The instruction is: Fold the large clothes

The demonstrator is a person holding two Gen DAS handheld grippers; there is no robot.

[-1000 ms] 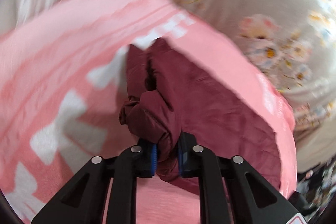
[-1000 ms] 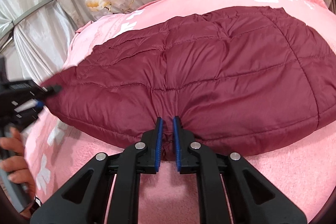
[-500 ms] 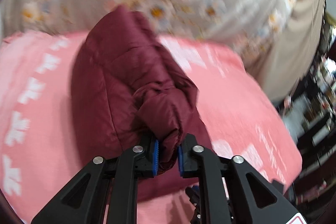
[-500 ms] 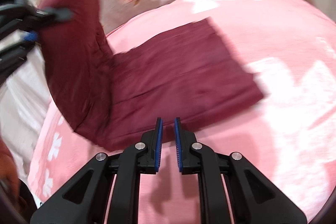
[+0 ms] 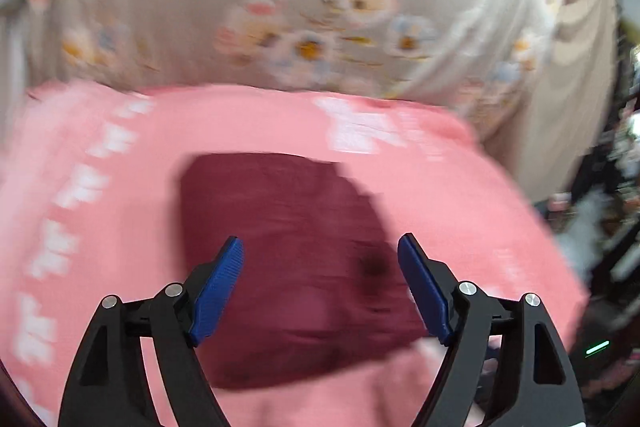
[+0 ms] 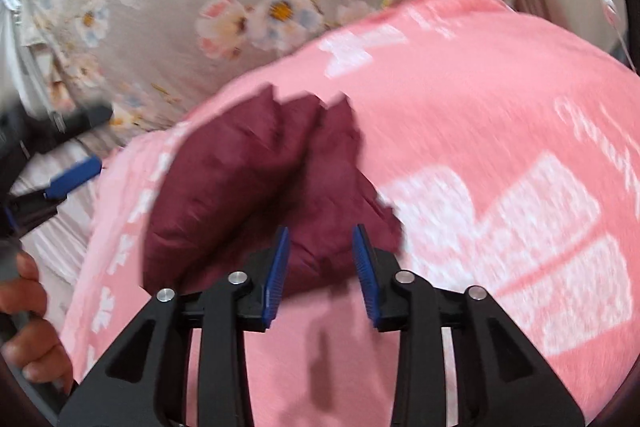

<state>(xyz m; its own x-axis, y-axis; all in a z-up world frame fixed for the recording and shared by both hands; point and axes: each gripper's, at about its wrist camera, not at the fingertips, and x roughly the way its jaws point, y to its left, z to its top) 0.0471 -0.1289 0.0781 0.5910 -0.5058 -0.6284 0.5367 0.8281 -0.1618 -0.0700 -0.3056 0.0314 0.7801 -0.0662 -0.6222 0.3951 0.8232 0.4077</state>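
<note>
The jacket [image 5: 288,259] lies folded on the pink blanket [image 5: 440,179]. Left gripper [image 5: 320,247] jaws gape wide, empty. Right gripper [image 6: 320,239] jaws are partly open, holding nothing.

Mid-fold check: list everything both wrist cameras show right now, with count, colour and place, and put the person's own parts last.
Puffer jacket: one, maroon, lying folded in a bundle on the blanket, just ahead of both grippers.
Blanket: one, pink with white motifs, spread under the jacket.
Floral fabric: one, grey-beige with pale flowers, behind the blanket.
Beige cloth: one, hanging at the far right in the left wrist view.
Dark clutter: too blurred to tell, right edge of the left wrist view.
Left gripper: one, black with blue pads, jaws wide open, holding nothing.
Right gripper: one, black with blue pads, jaws open, empty, at the jacket's near edge.
Left hand: bare, gripping the left tool's handle.
</note>
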